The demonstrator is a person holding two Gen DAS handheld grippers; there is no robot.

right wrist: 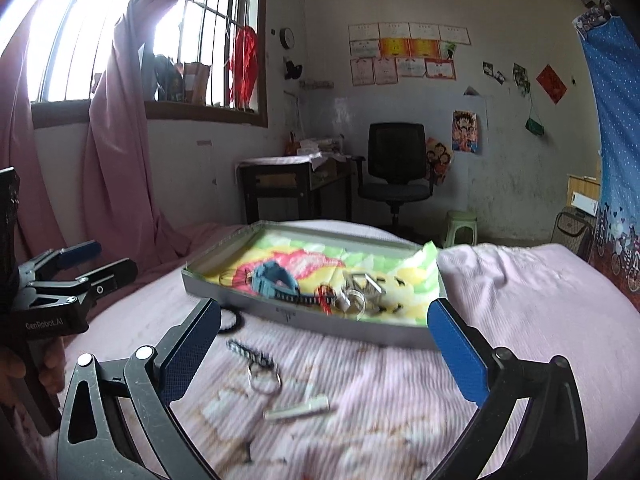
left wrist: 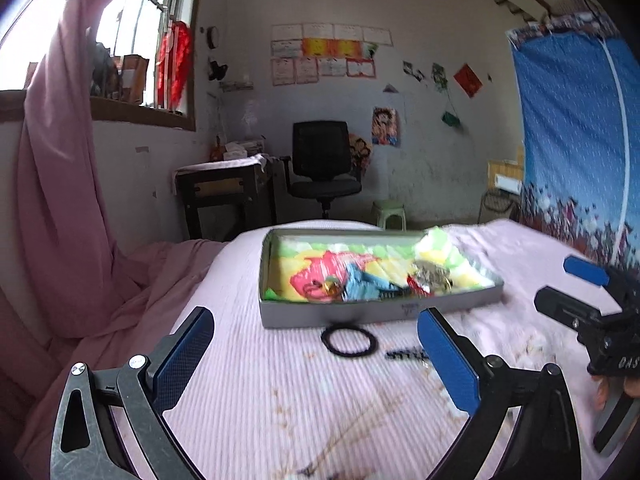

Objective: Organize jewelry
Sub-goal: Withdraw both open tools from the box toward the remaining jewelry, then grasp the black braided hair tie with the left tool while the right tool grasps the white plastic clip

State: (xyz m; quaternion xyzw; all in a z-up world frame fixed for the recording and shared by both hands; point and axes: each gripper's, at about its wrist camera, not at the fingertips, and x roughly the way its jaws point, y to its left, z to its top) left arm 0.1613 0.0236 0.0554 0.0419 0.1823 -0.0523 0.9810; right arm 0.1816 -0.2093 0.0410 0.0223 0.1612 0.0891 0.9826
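Observation:
A shallow grey box lined with a colourful cloth lies on the pink bedspread. It holds a blue watch, silver pieces and other jewelry. In front of it on the bedspread lie a black hair tie, a black beaded strand with a metal ring, and a white stick-like piece. My left gripper is open and empty, short of the hair tie. My right gripper is open and empty above the beaded strand.
A thin chain lies blurred on the bedspread near the left gripper. Beyond the bed stand a dark desk, a black office chair and a green stool. Pink curtains hang at the left, and a blue fabric wardrobe stands at the right.

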